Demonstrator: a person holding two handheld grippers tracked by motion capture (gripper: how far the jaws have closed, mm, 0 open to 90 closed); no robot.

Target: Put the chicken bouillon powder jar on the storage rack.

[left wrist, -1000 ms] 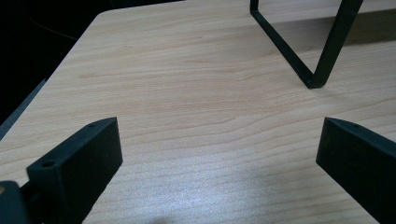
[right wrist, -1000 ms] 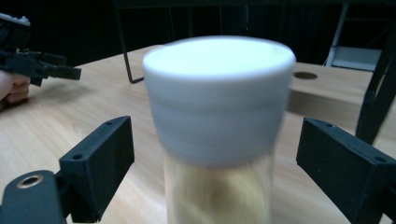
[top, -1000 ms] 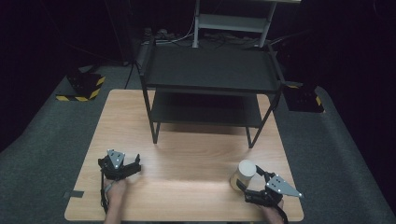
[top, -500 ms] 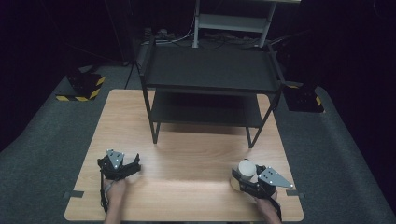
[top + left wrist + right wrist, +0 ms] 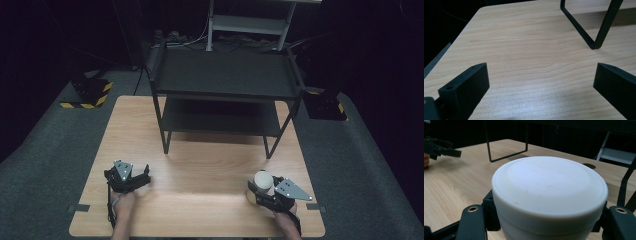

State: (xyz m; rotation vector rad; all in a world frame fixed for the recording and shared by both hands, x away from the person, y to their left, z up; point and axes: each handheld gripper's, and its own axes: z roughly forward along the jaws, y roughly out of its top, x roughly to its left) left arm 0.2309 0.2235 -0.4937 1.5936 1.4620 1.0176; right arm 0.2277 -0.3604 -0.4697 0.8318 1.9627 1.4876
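Observation:
A white lidded cup [image 5: 263,180] stands near the table's front right corner. My right gripper [image 5: 260,192] is shut on it from the near side. In the right gripper view the cup [image 5: 549,195] rises between the two black jaws, which press on its sides. At the front left, my left gripper [image 5: 142,177] hangs low over bare wood. It is open, and in the left gripper view there is nothing in its wide gap [image 5: 542,75].
A black two-tier metal rack [image 5: 225,75] stands on the back half of the wooden table [image 5: 200,160]; one of its legs [image 5: 604,27] is ahead of the left gripper. Dark floor surrounds the table. A grey shelf unit [image 5: 250,22] stands behind.
My right gripper has shifted a little left and forward against the cup. The cup has barely moved, and the left gripper has stayed still.

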